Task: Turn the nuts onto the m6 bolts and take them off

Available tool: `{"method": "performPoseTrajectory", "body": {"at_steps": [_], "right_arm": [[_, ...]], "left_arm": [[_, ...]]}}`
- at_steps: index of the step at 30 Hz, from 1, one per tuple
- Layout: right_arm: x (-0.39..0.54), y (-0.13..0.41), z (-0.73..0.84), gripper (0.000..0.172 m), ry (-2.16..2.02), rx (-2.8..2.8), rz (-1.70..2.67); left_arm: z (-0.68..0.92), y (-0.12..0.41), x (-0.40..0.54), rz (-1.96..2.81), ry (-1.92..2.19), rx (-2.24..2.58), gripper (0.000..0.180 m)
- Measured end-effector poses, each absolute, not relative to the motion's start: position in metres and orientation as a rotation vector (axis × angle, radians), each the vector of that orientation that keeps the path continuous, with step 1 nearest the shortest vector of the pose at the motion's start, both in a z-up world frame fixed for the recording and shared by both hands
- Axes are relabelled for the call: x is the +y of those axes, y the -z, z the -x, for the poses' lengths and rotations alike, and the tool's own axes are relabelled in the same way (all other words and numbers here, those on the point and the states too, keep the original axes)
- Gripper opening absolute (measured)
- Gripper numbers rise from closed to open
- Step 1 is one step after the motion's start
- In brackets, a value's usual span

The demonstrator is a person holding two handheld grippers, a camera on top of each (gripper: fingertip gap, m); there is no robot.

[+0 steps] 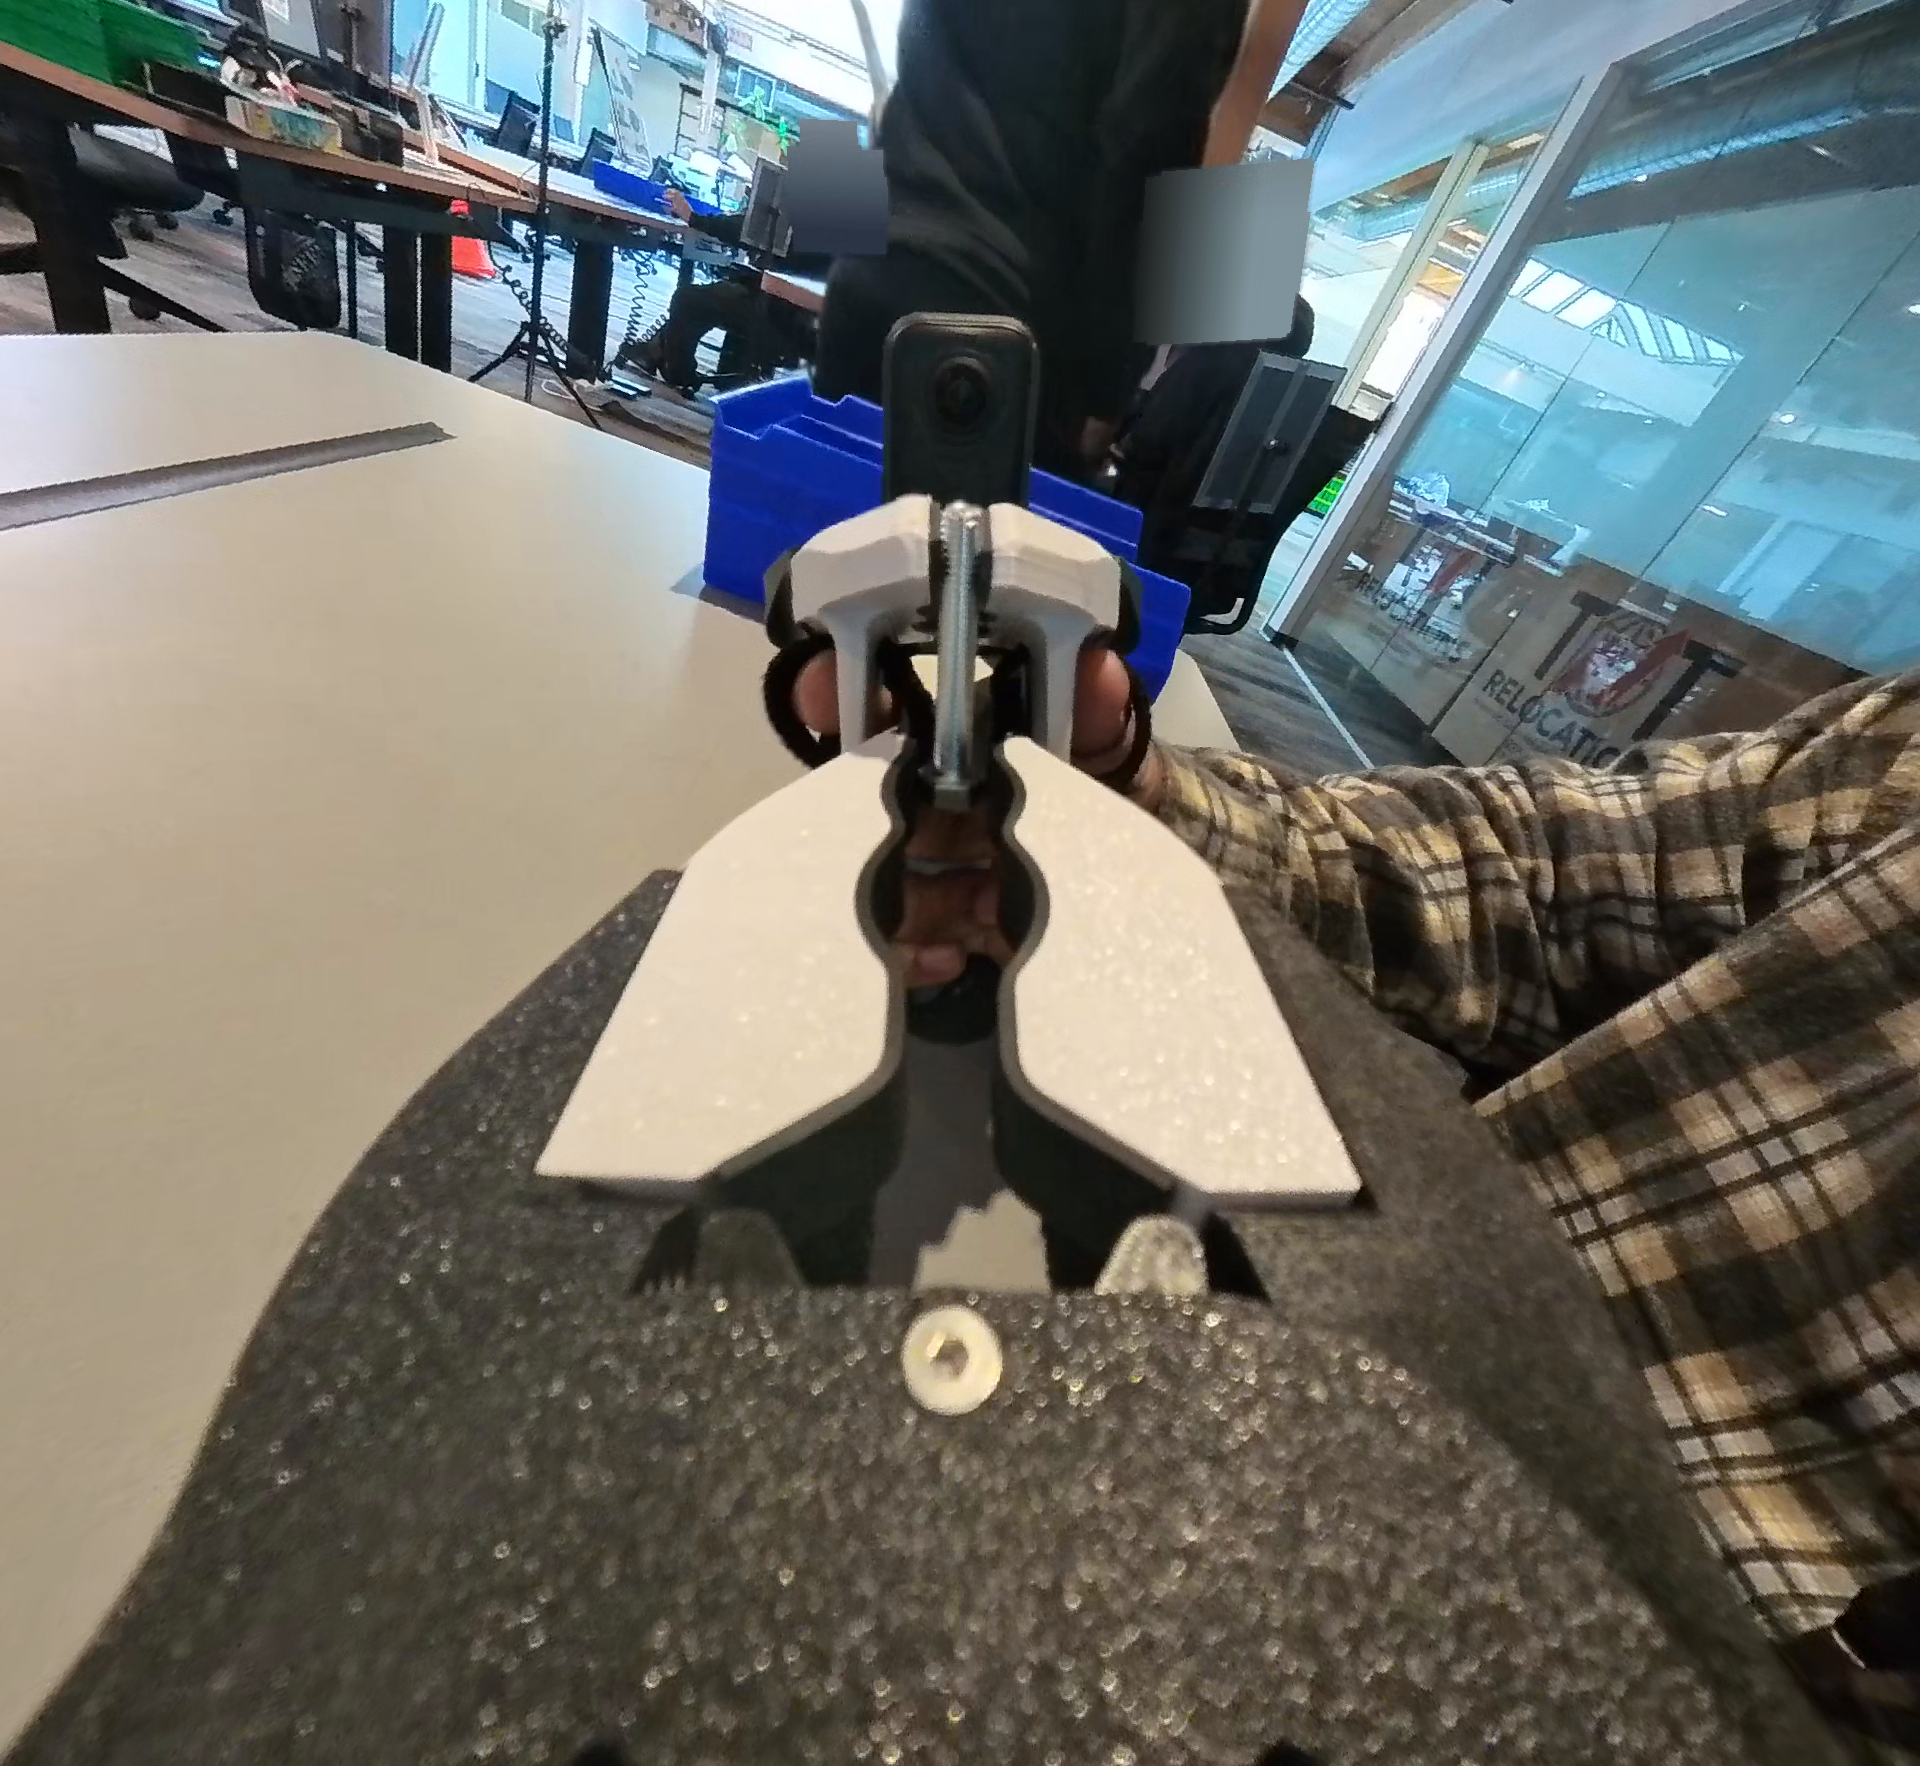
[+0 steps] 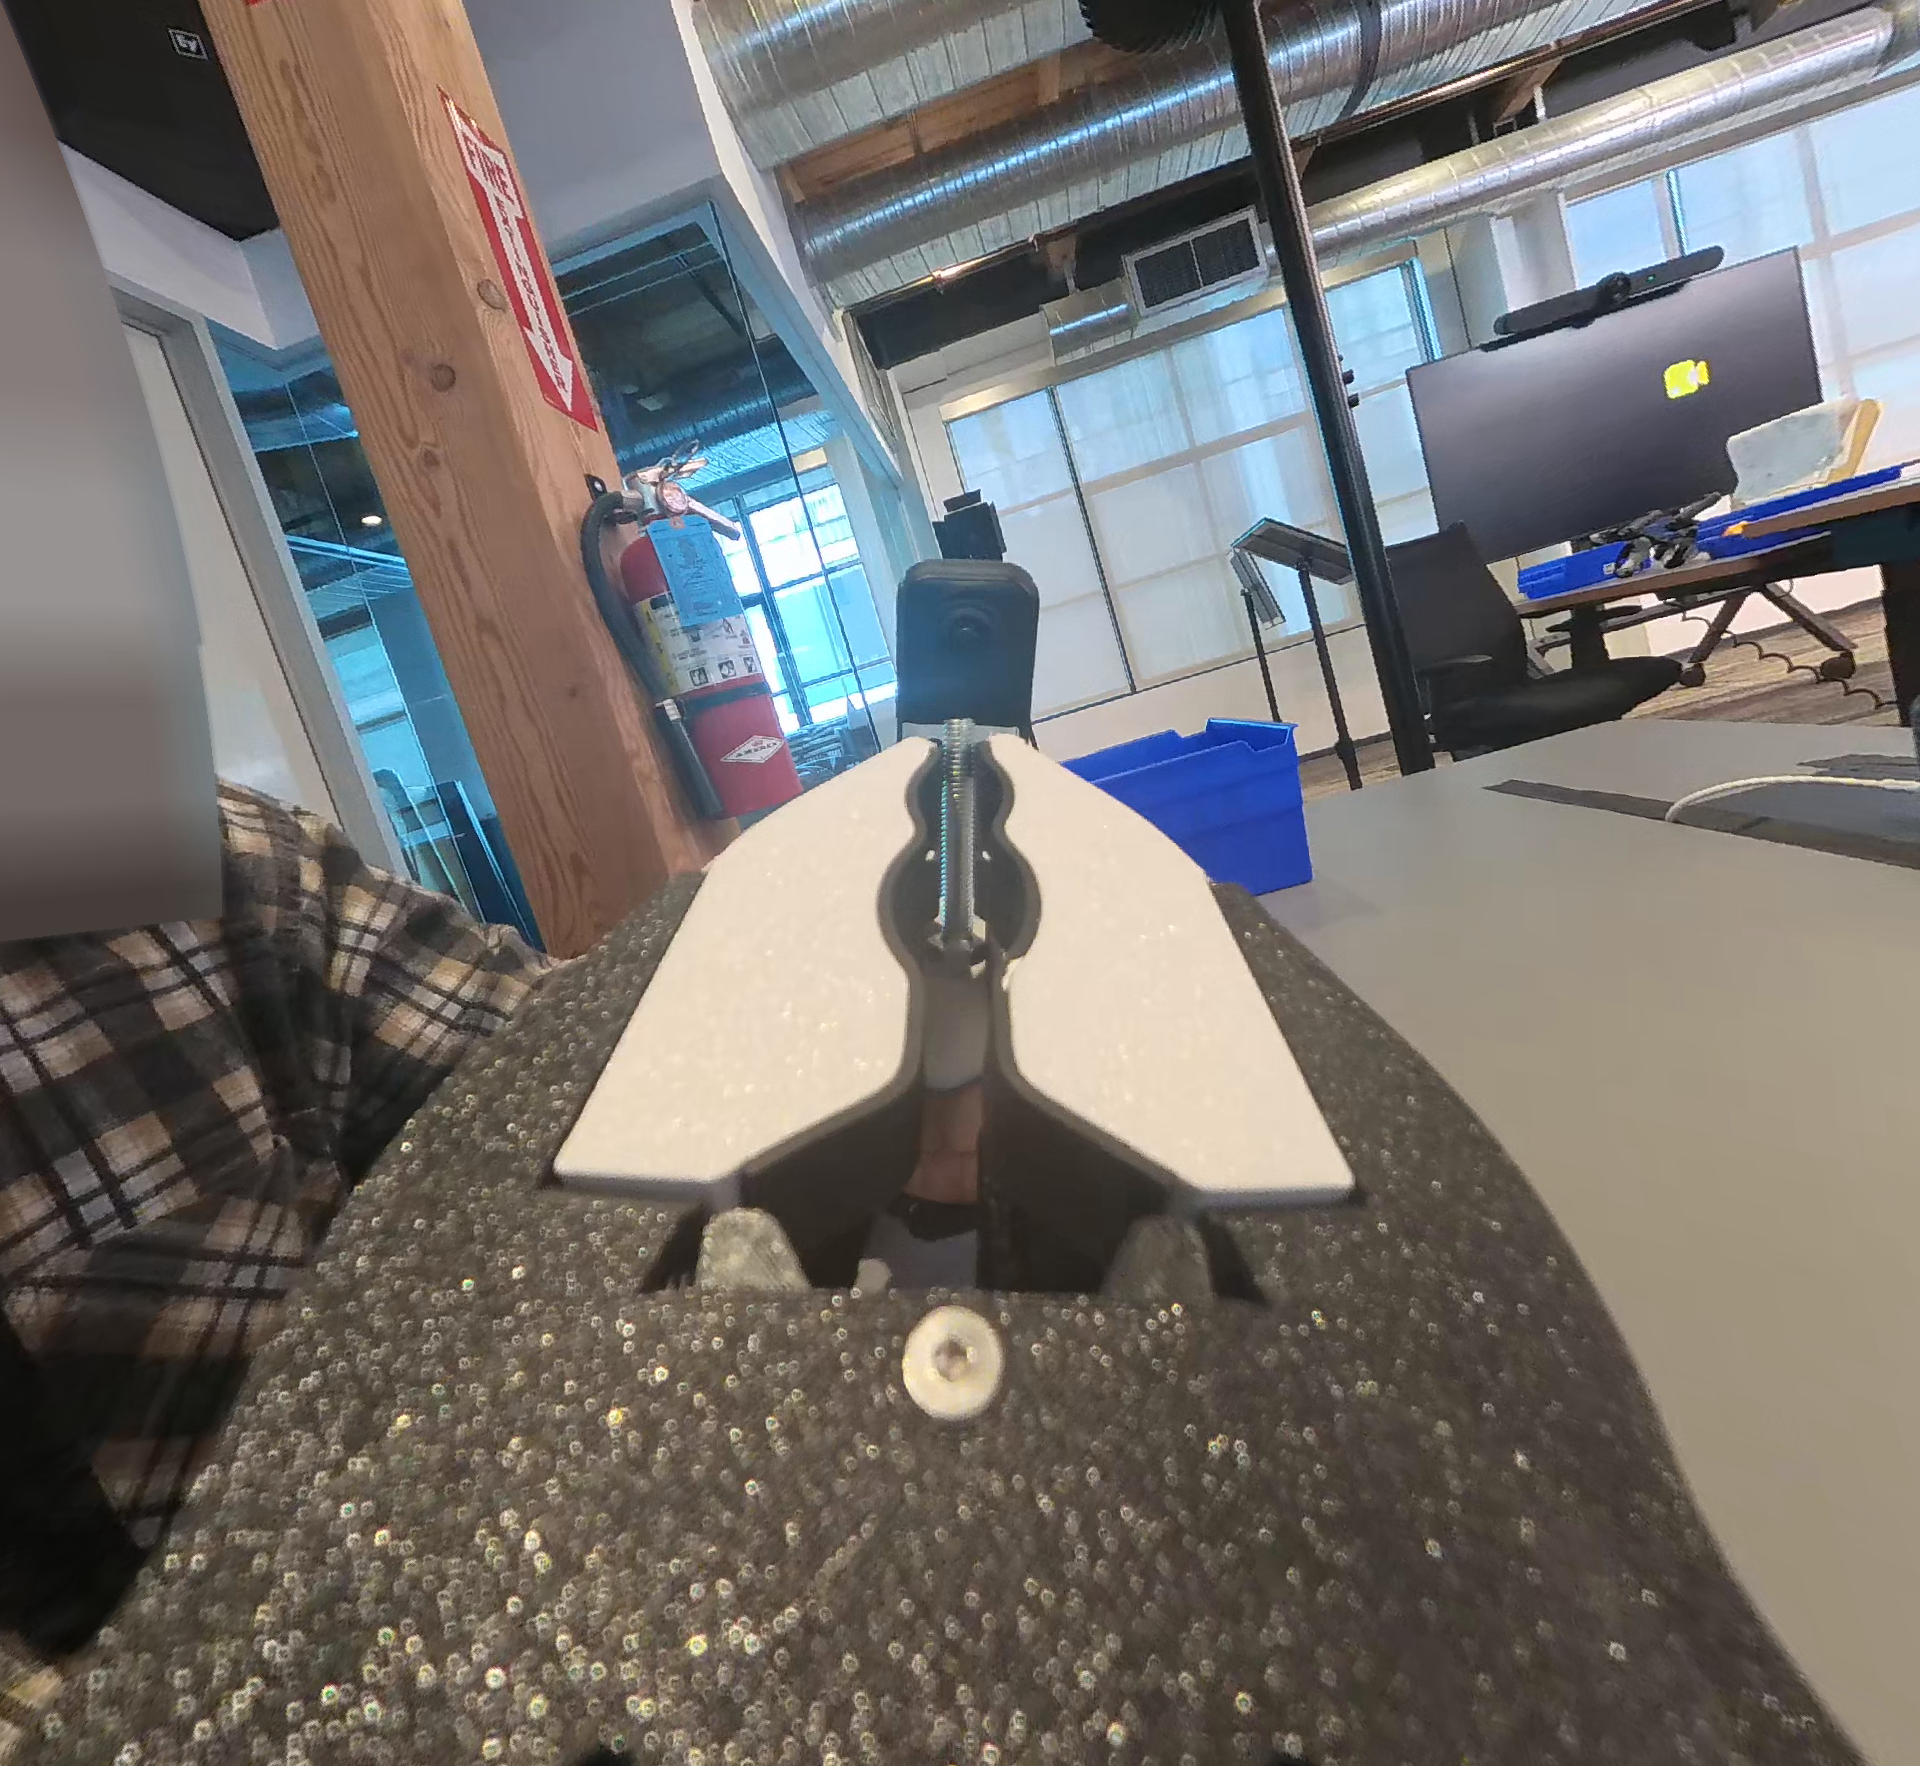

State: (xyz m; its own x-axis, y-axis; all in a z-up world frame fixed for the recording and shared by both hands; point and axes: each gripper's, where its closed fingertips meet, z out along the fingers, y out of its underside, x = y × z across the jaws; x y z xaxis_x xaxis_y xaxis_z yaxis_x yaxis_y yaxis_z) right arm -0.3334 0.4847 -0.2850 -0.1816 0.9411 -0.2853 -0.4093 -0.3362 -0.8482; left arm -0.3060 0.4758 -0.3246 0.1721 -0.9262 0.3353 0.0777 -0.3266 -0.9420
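Pinching 1 bolt (image 2: 961, 843): right tool (image 2: 961, 760) | left tool (image 1: 961, 781) gripping its head | 1 blue bin (image 2: 1216, 802)

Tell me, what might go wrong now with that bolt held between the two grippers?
1. The right gripper grips the bolt only by its threaded shaft; turning could make it twist or slide there.
2. The bolt's six-sided end sits between the left gripper's fingertips, and I cannot tell whether they press on it; a loose hold might slip when twisting.
3. Everything hangs in the air by the table; a dropped part could roll away.
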Motion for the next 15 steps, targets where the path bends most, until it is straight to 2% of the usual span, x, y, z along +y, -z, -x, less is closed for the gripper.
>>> {"method": "performPoseTrajectory", "body": {"at_steps": [15], "right_arm": [[0.4837, 0.2863, 0.3342, 0.005, -1.703, -0.789, 1.037]], "left_arm": [[0.3047, 0.3260, 0.4752, 1.502, 1.325, 0.864, 0.012]]}}
